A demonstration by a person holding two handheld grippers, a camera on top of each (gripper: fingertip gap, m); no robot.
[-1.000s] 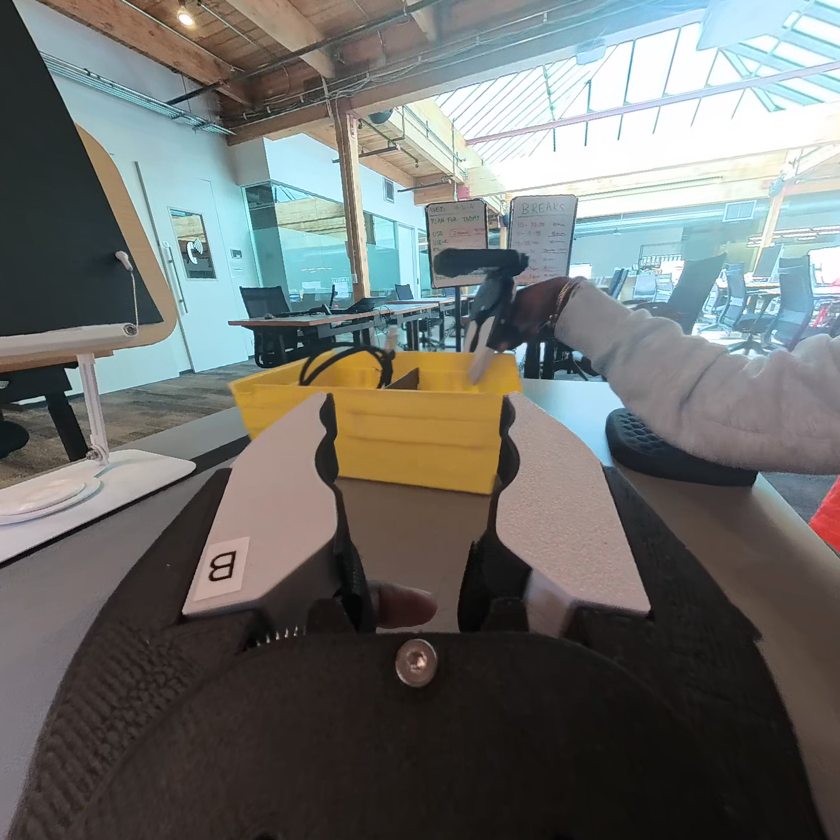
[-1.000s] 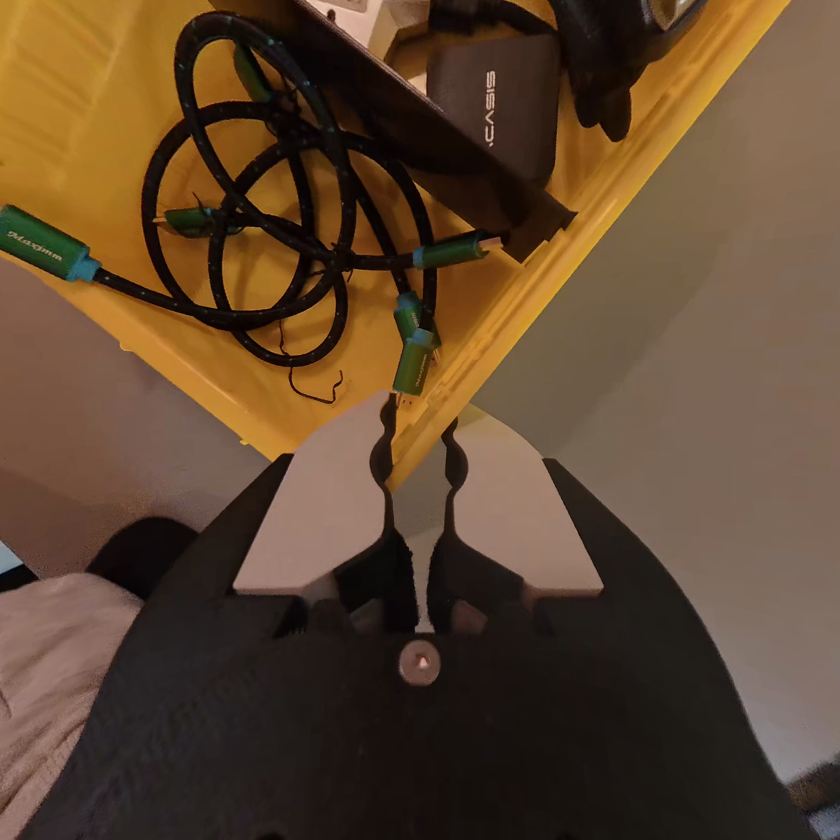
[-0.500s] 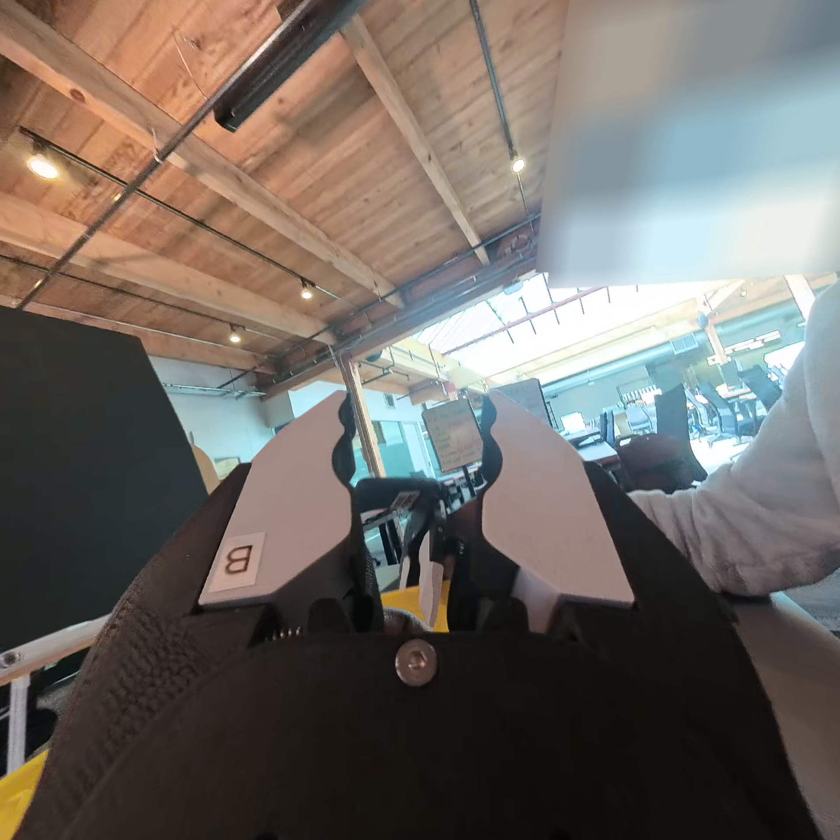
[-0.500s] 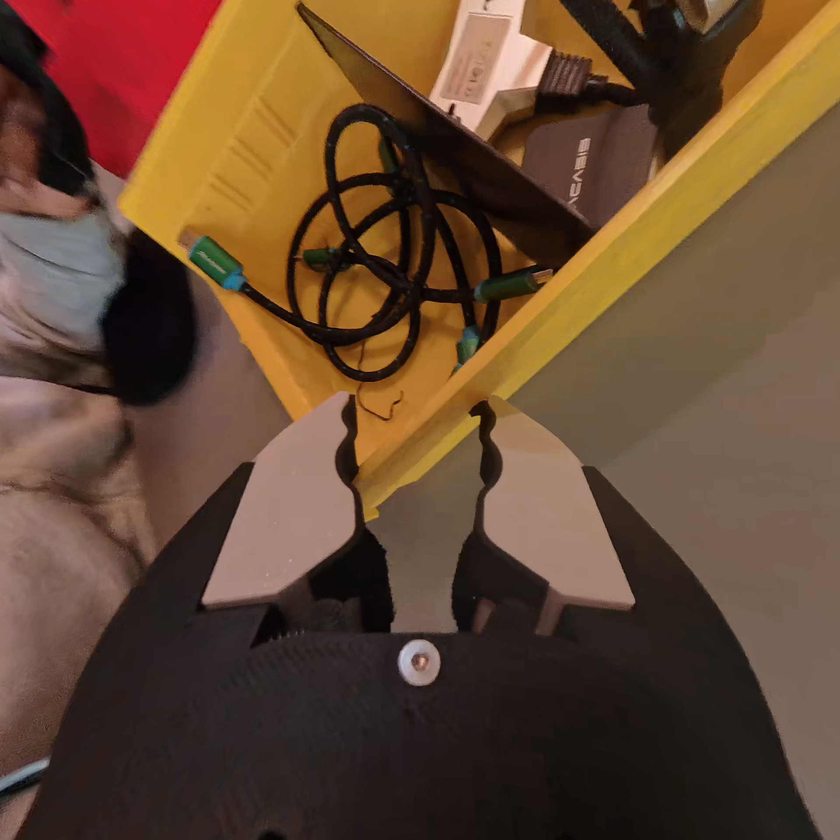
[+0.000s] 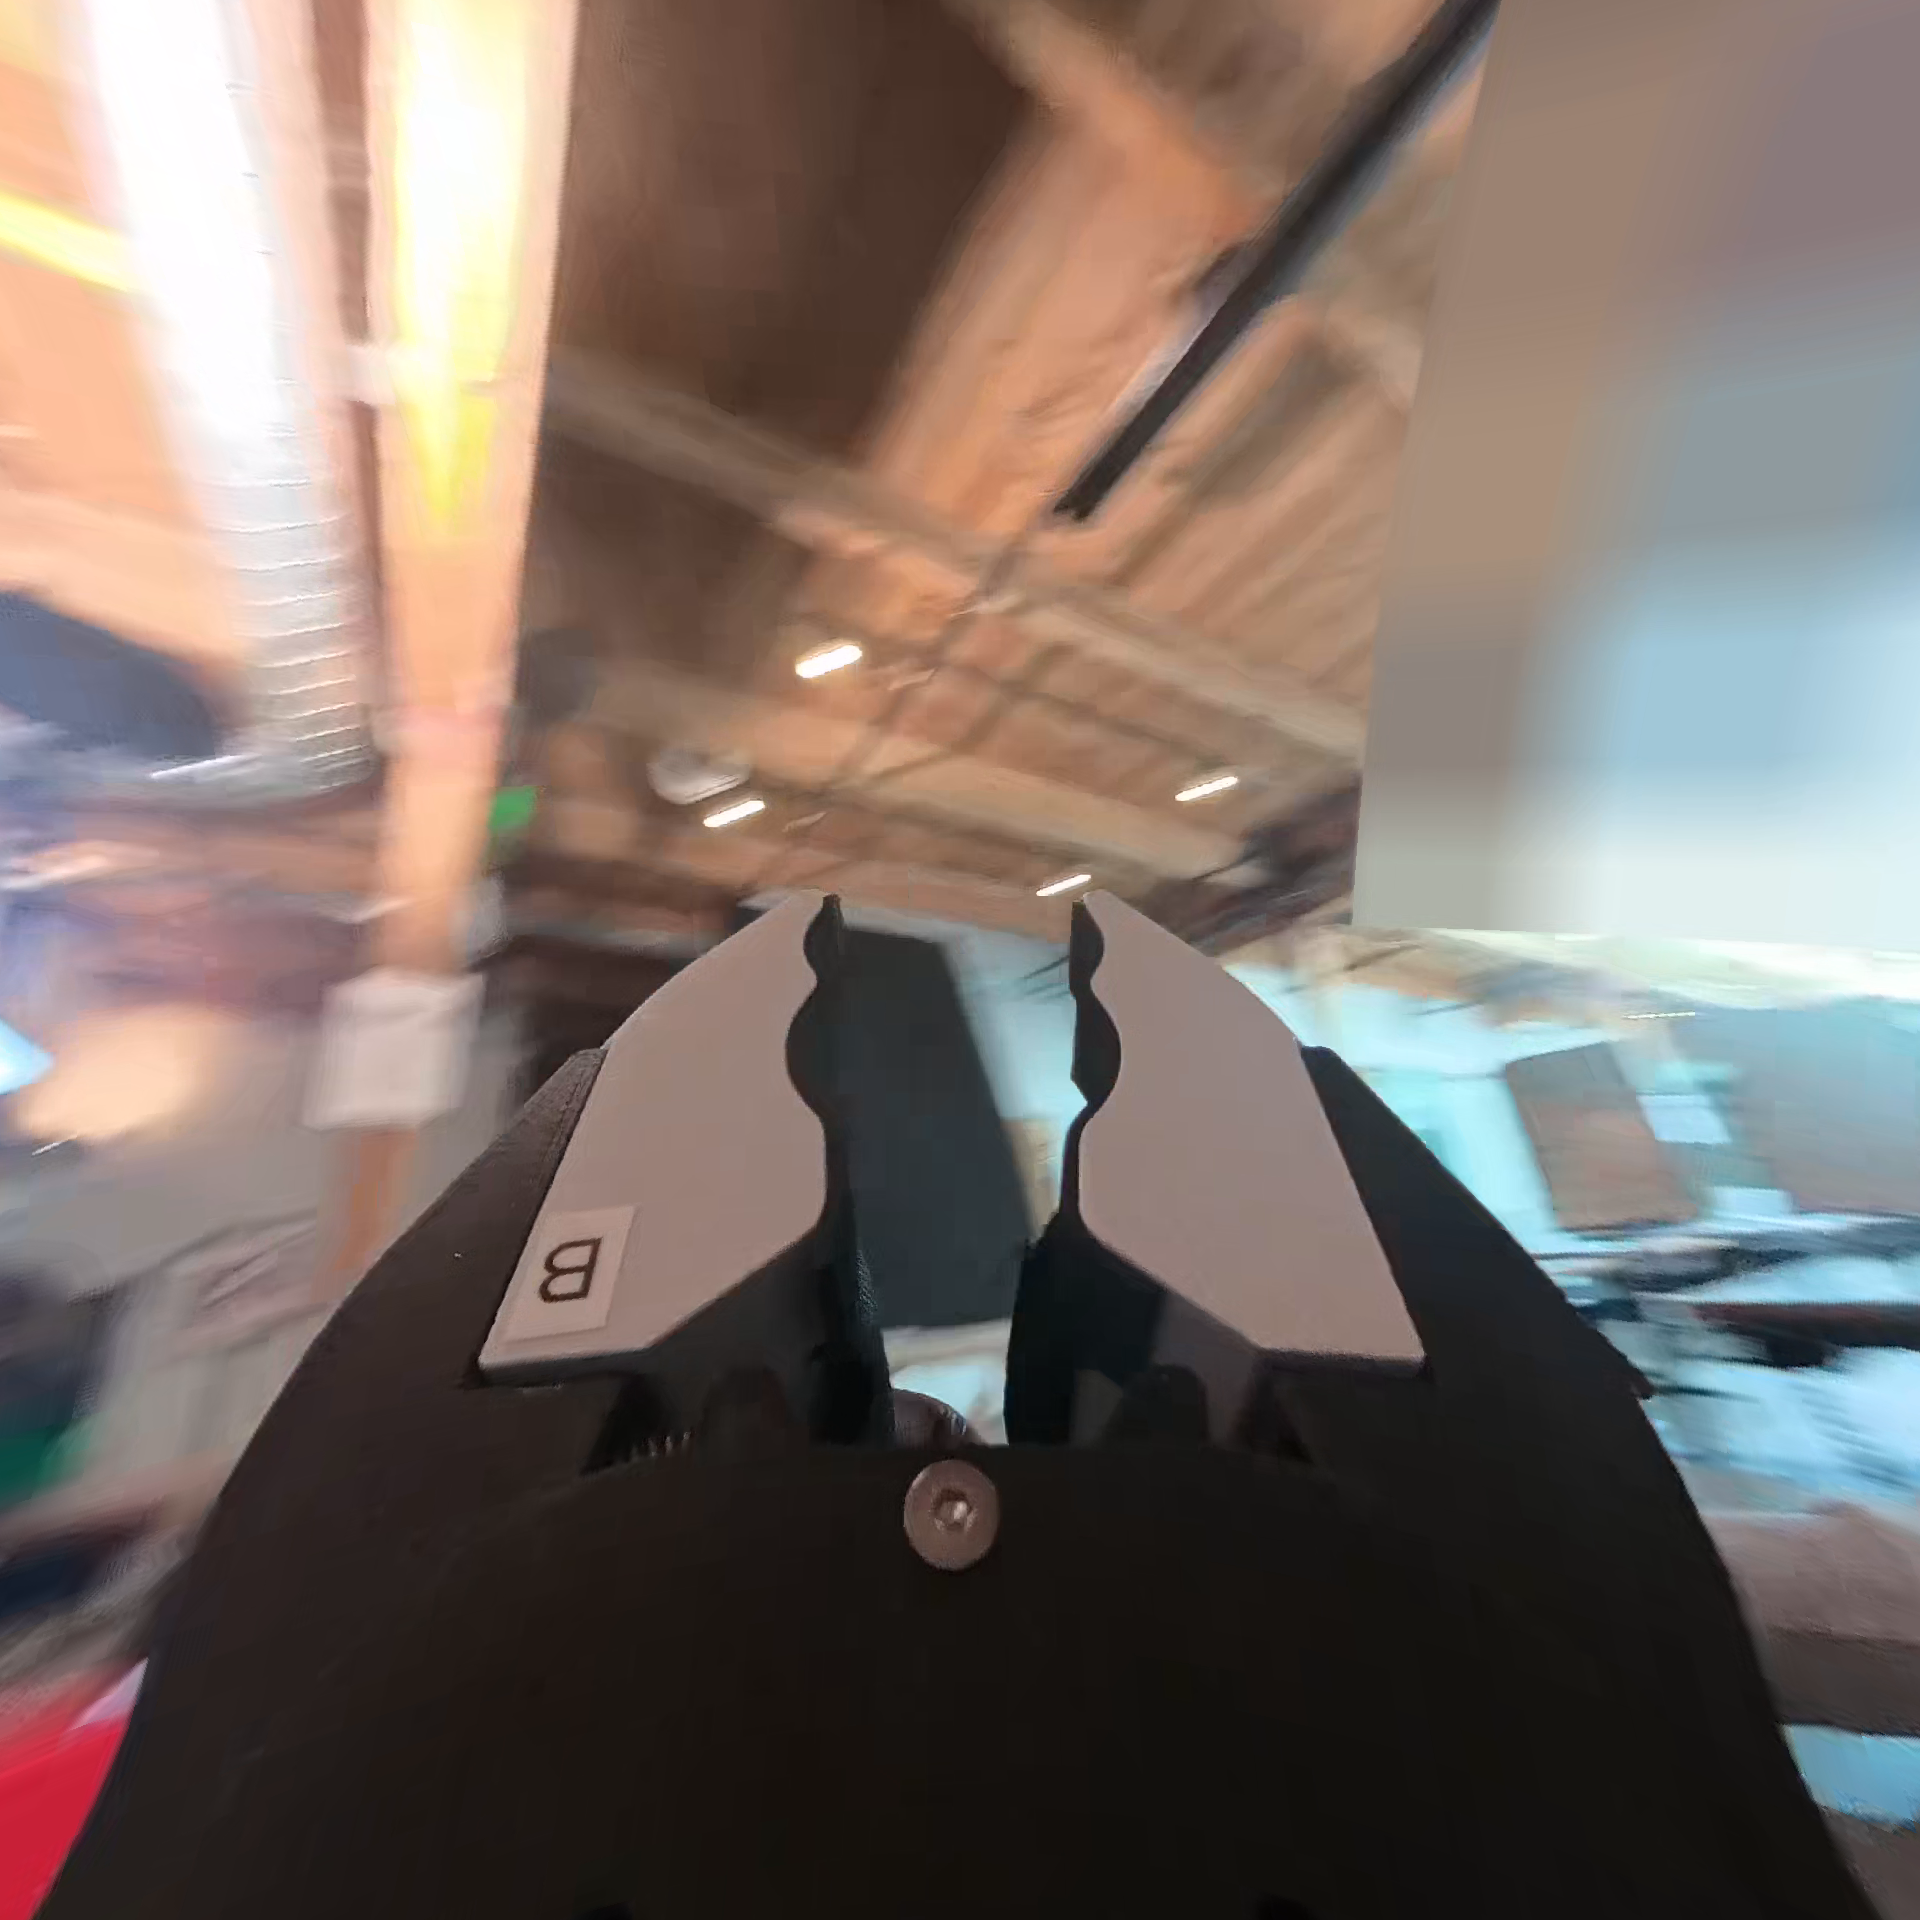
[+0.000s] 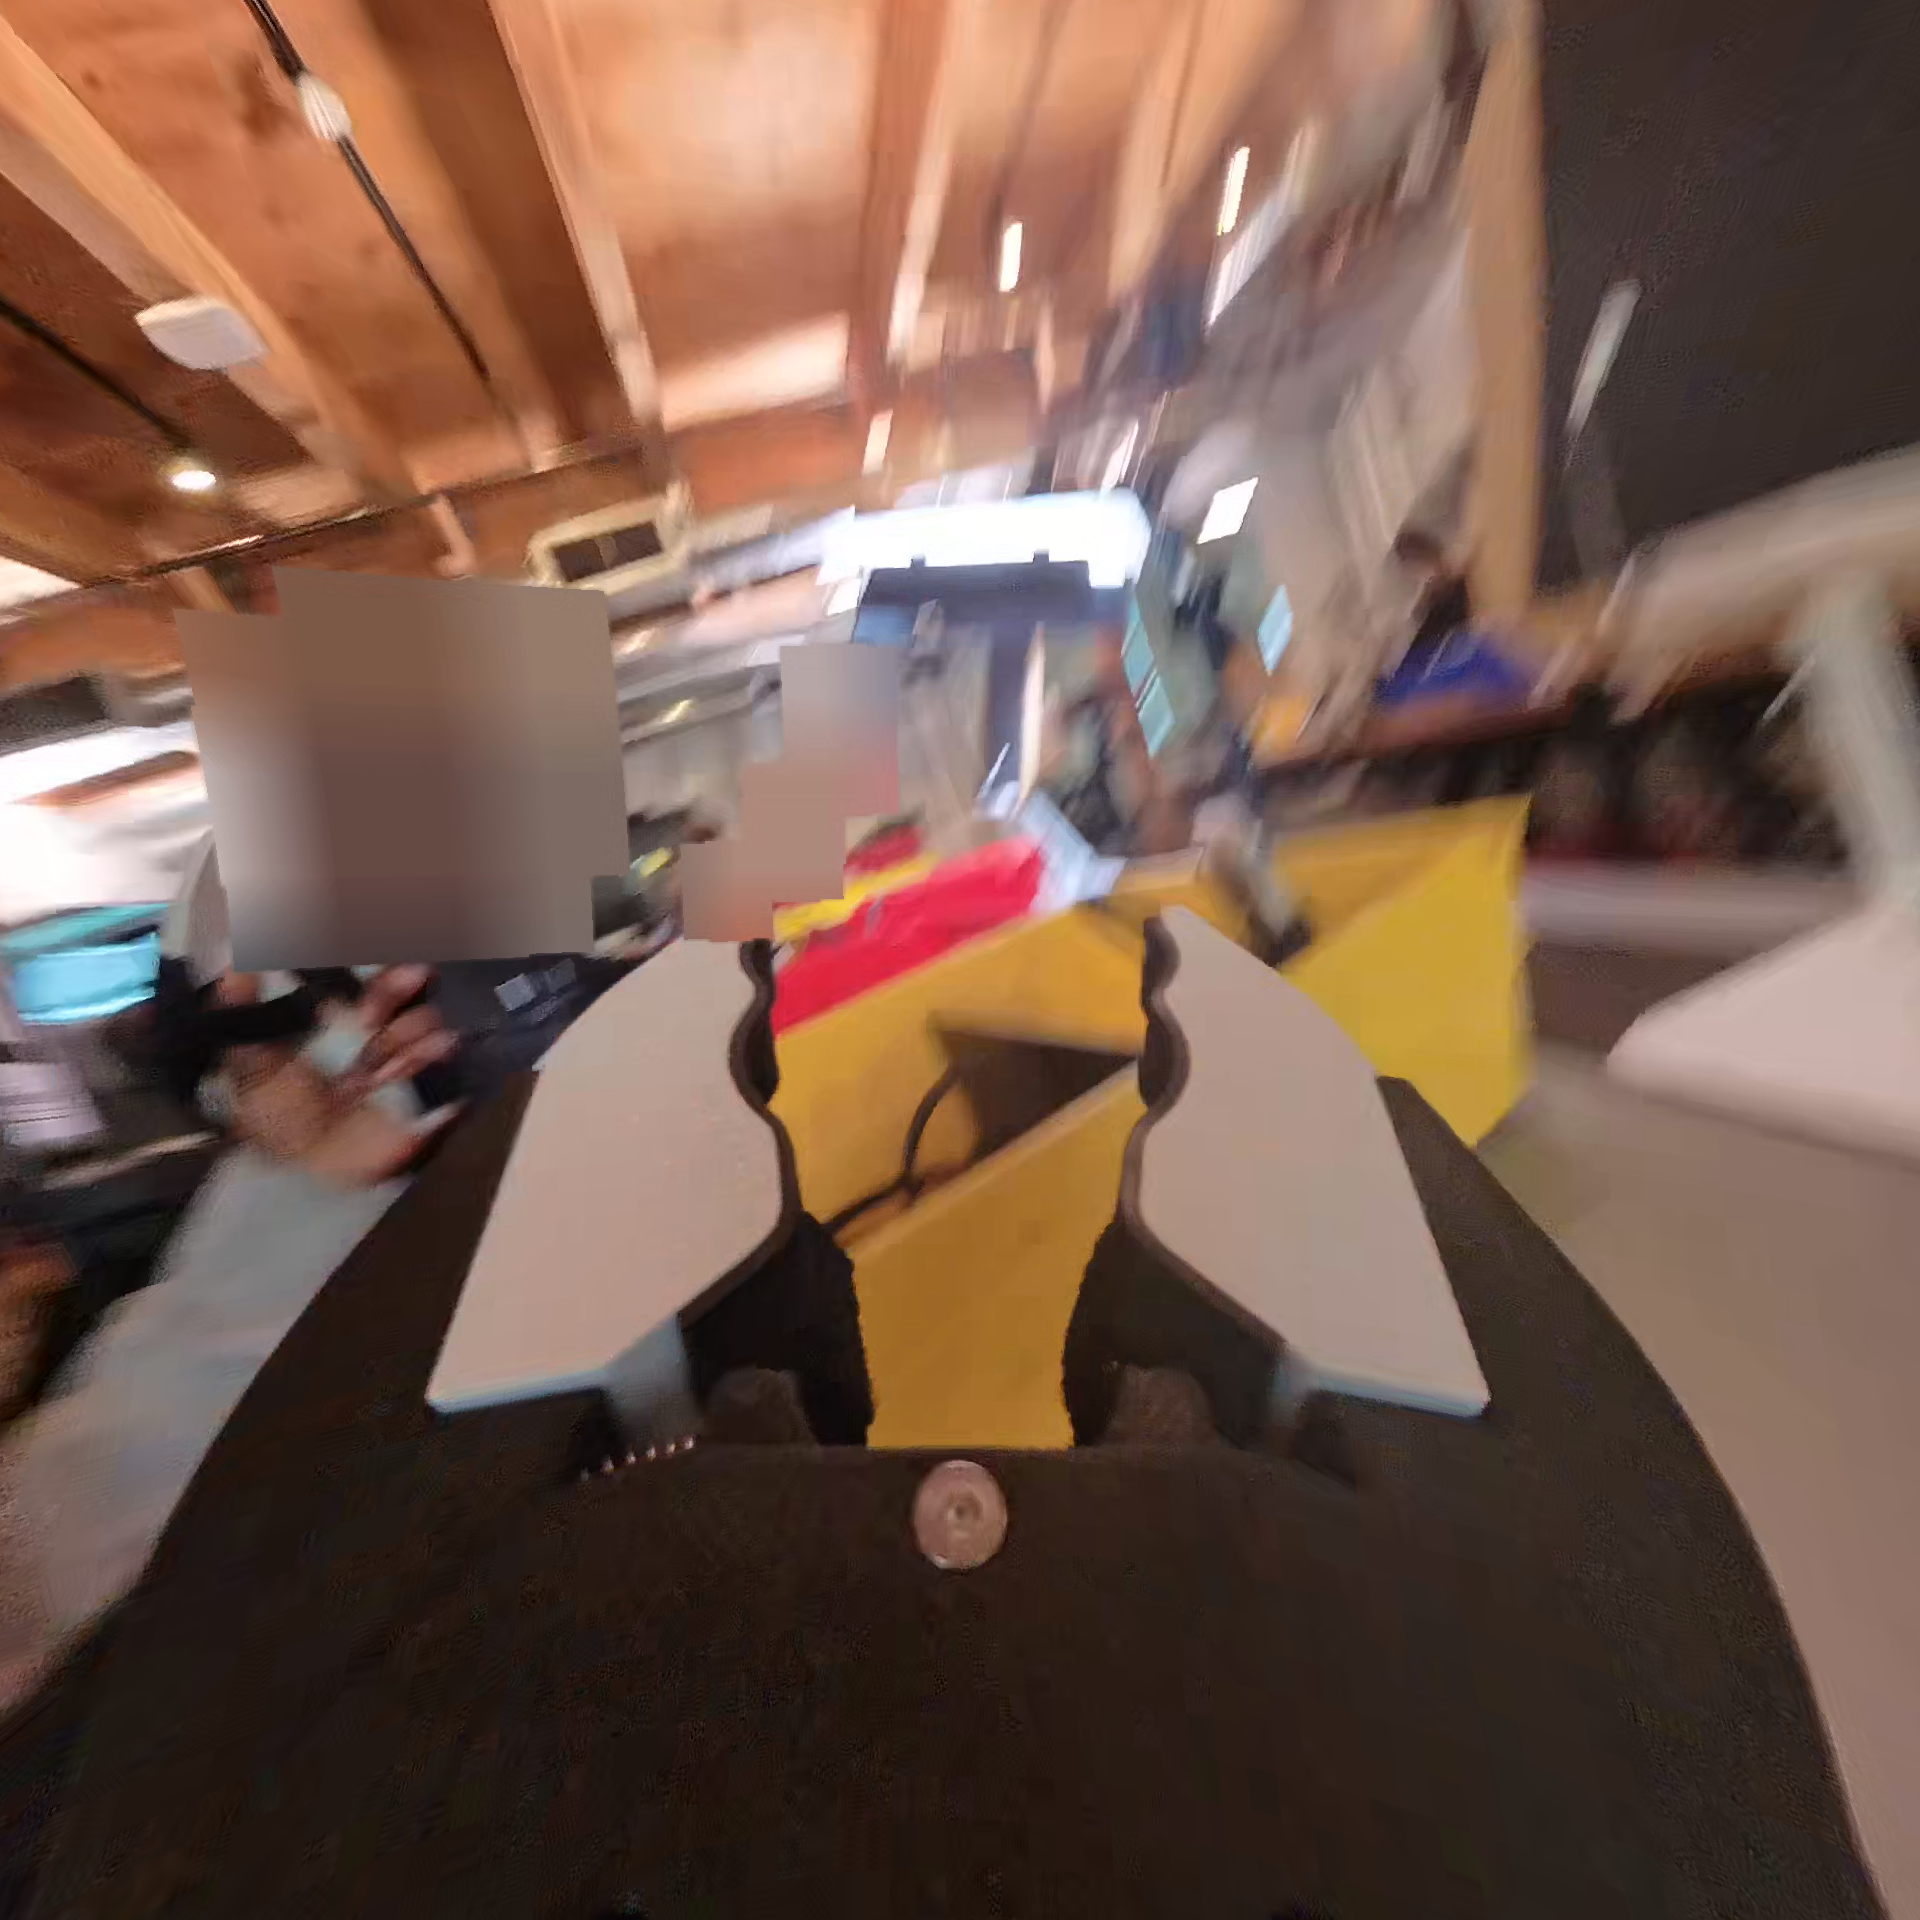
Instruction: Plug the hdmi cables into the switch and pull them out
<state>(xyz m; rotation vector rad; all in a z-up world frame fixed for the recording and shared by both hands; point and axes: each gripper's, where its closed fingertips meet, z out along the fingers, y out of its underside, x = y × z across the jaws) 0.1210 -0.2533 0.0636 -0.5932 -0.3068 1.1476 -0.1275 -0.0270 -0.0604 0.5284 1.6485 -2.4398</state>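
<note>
My left gripper is open and empty, tilted up at a blurred wooden ceiling; no cable or switch shows in the left wrist view. My right gripper is open and empty, held in front of a yellow bin on the grey table. A loop of black cable shows over the bin's near wall between the fingers. The switch is not visible. Both views are smeared by motion.
A white stand base sits on the table to the right of the bin. A person's light sleeve and hand are at the left of the right wrist view. Something red lies behind the bin.
Both grippers have swung upward and away from the bin. The right one, which looked down into the bin at the cables, now faces it from the side with its jaws wider apart. The left now points at the ceiling.
</note>
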